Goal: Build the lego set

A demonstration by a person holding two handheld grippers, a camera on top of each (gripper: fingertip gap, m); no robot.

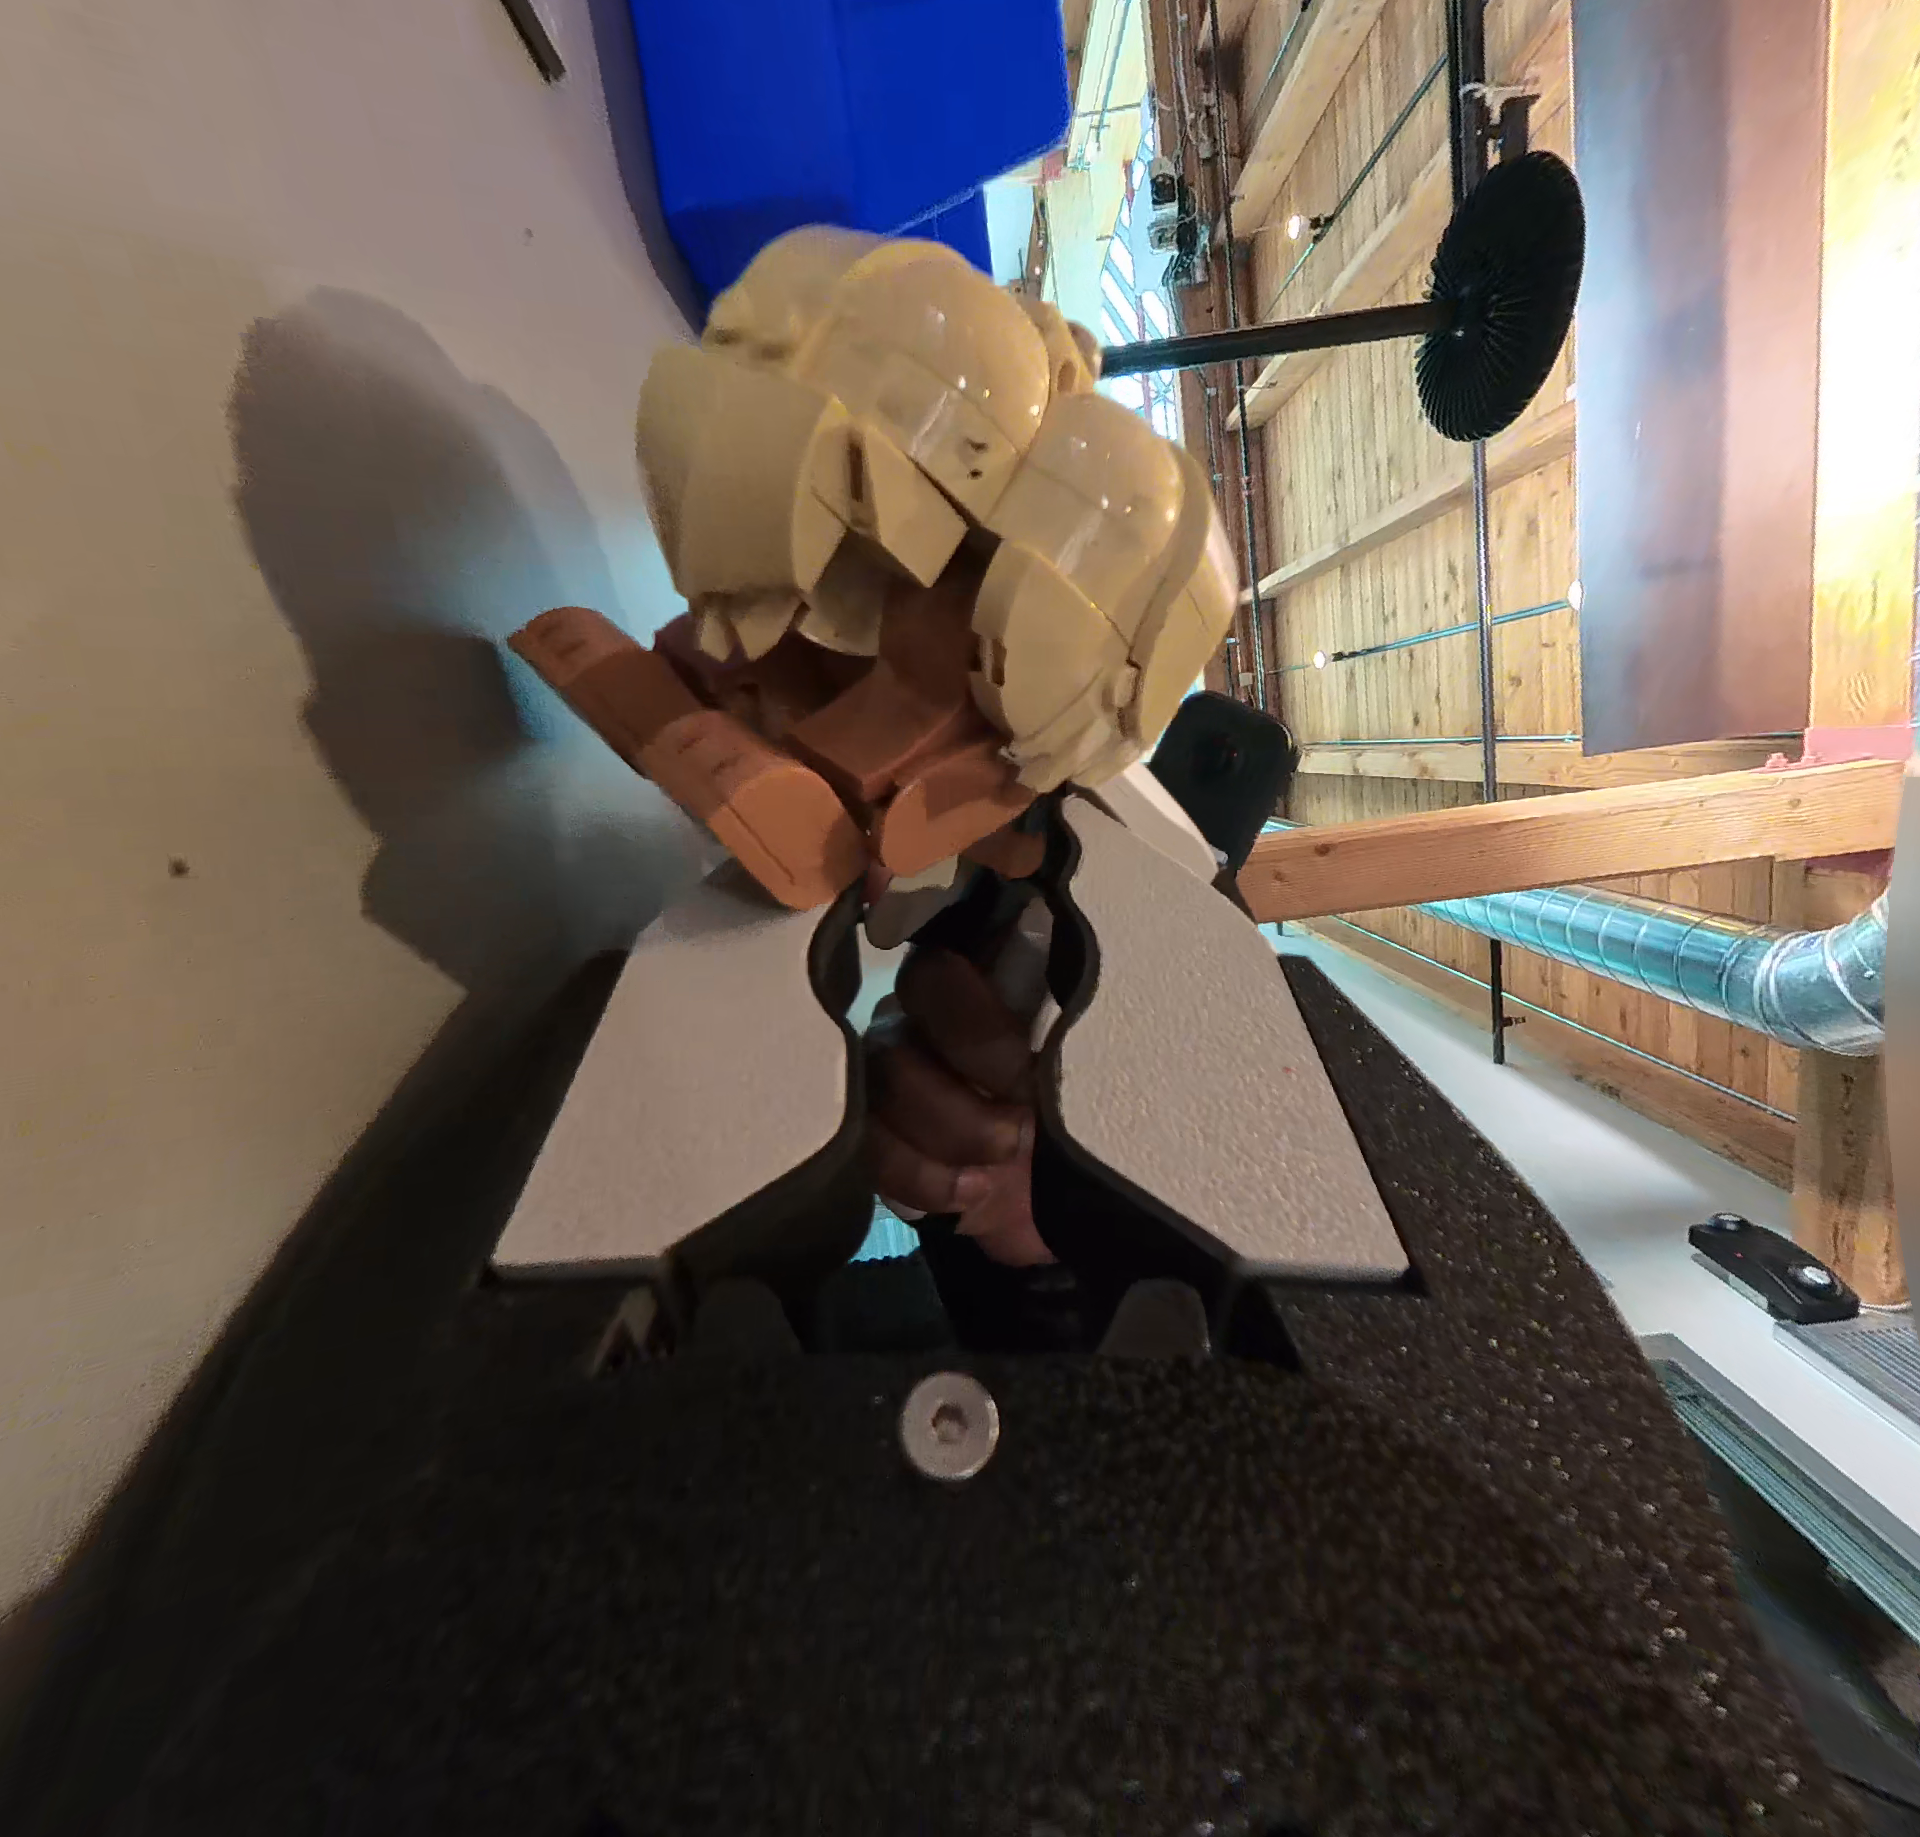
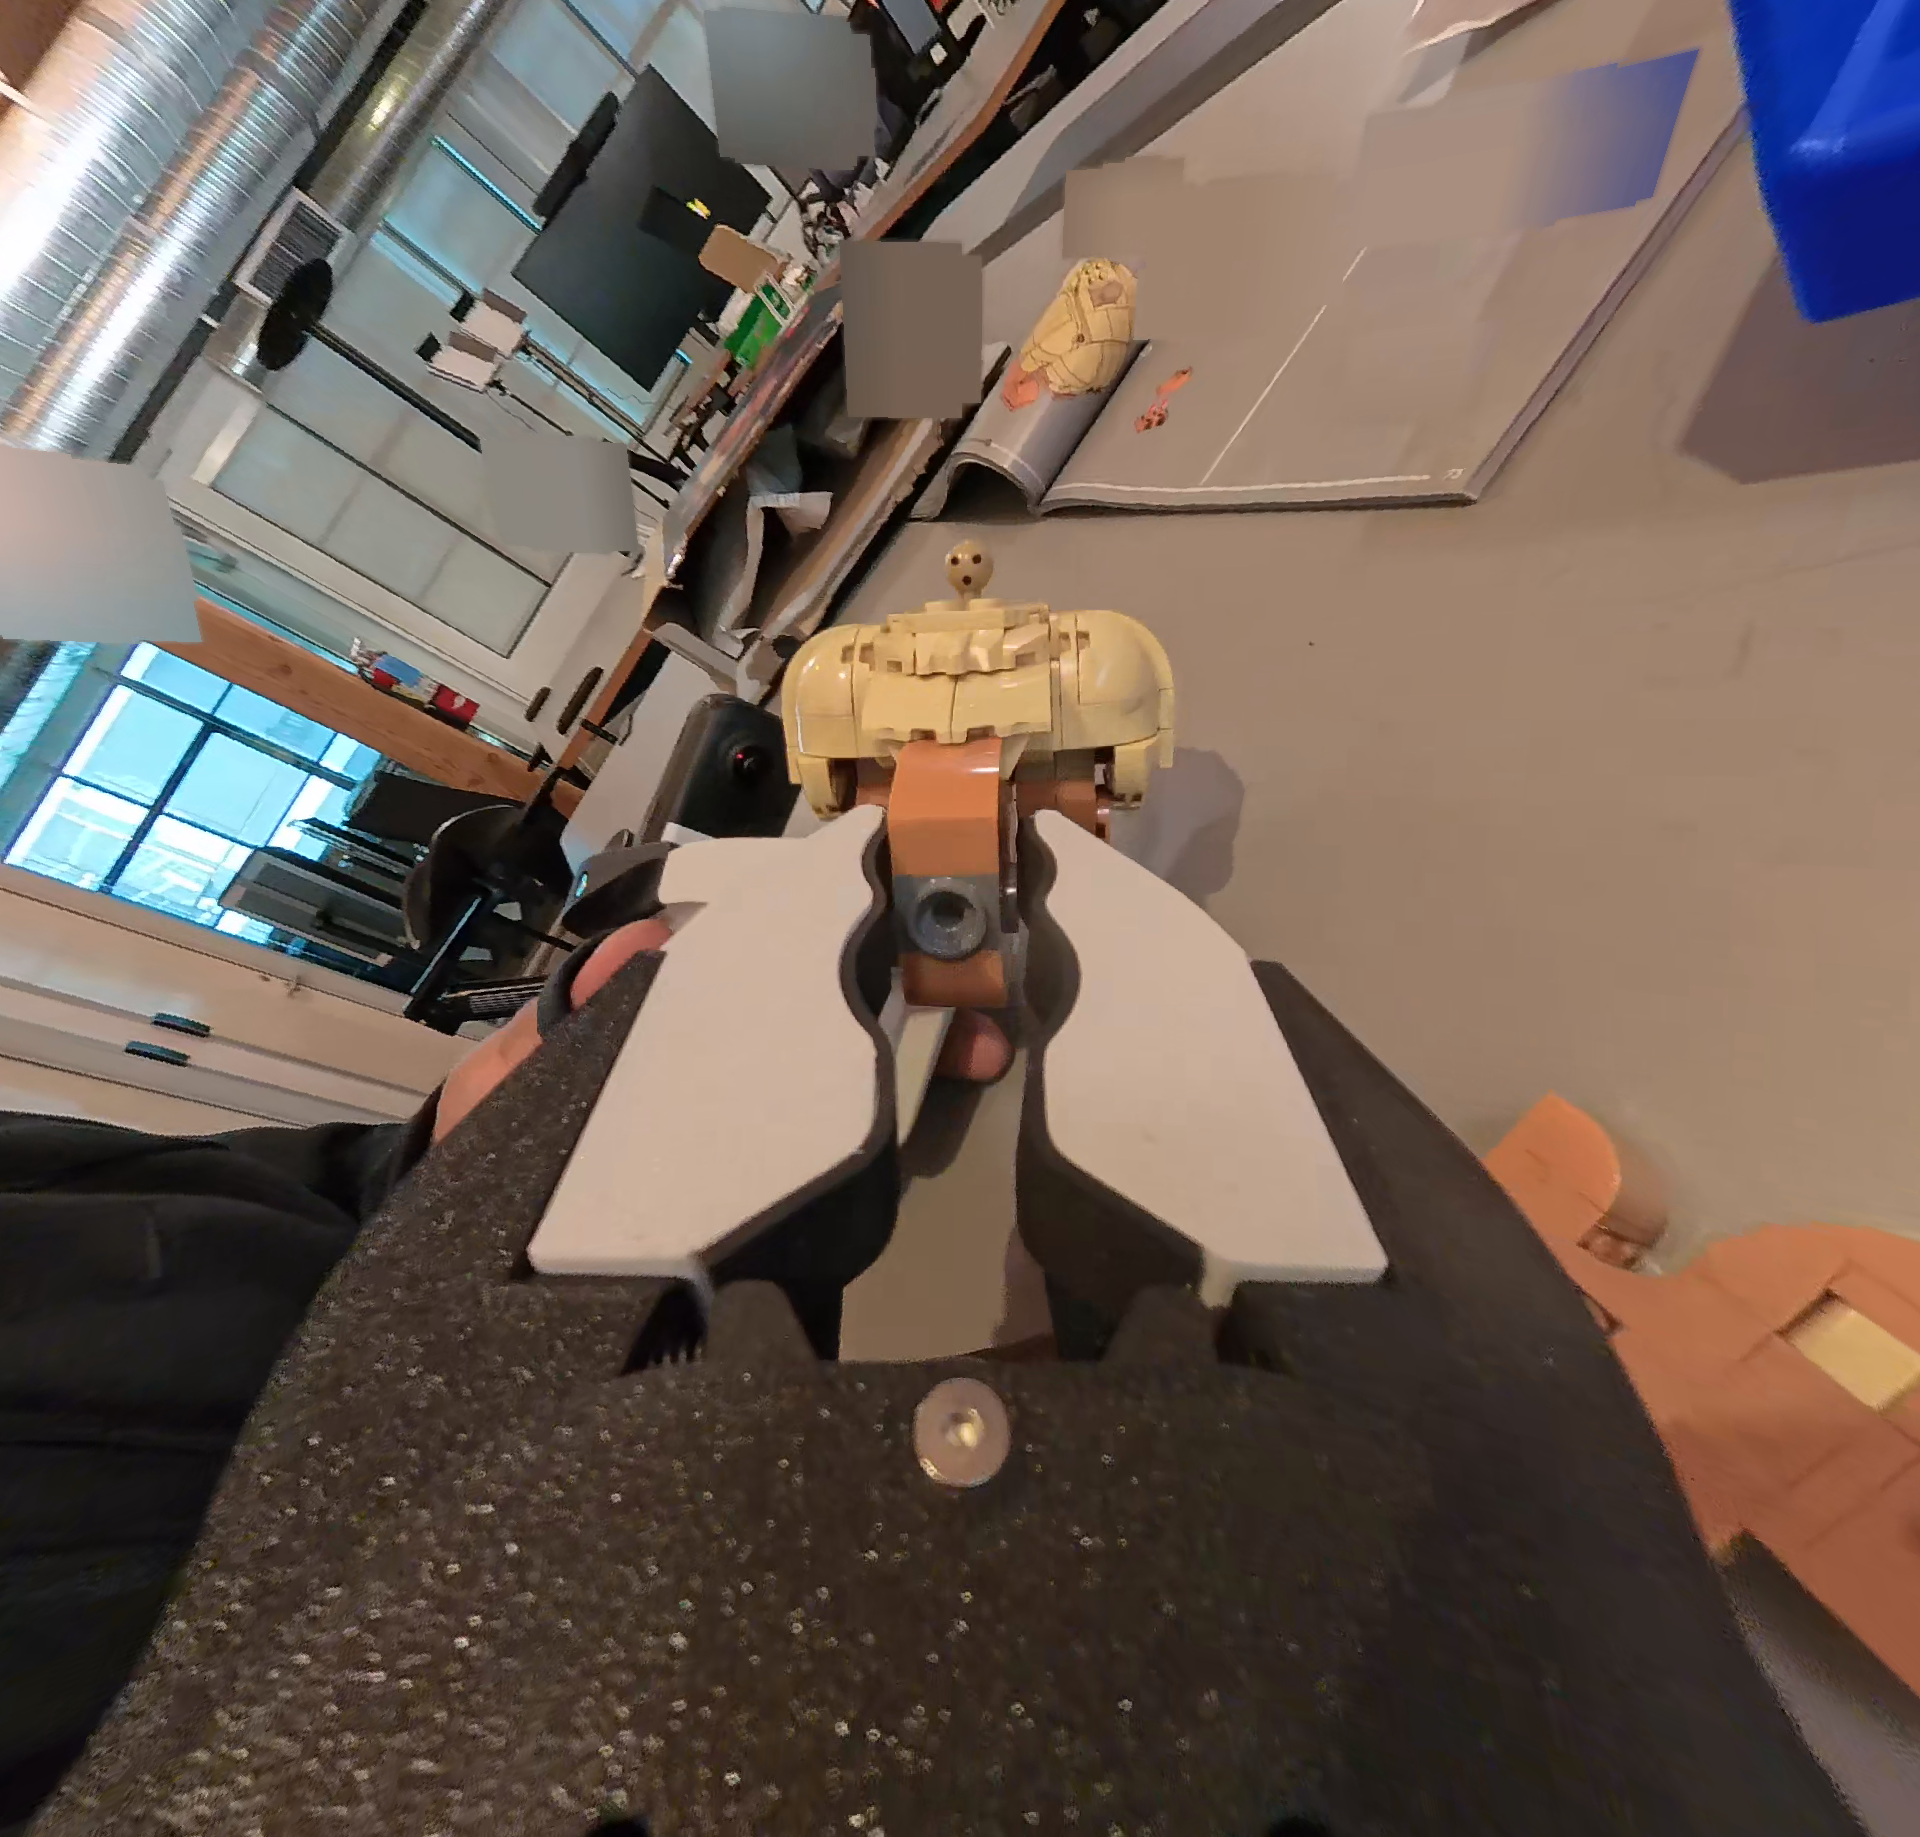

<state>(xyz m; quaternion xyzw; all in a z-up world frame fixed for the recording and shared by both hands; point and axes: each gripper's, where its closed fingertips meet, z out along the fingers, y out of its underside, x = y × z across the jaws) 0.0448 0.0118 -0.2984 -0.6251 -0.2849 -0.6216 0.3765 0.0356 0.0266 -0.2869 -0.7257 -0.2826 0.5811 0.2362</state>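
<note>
Left wrist view: left gripper point(image 1: 951, 904) jaws partly spread around the underside of a tan-and-brown brick model point(image 1: 925, 499); pad contact unclear. Domed tan top points away from the jaws.

Right wrist view: right gripper point(image 2: 951, 894) pinches the model's brown arm point(image 2: 940, 811), steadying it above the bench point(image 2: 1507, 748); long axis runs along the fingers.

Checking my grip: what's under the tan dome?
Under the tan dome, an orange-brown limb with a grey socket sits between the right jaws. Deeper joints are hidden.
</note>
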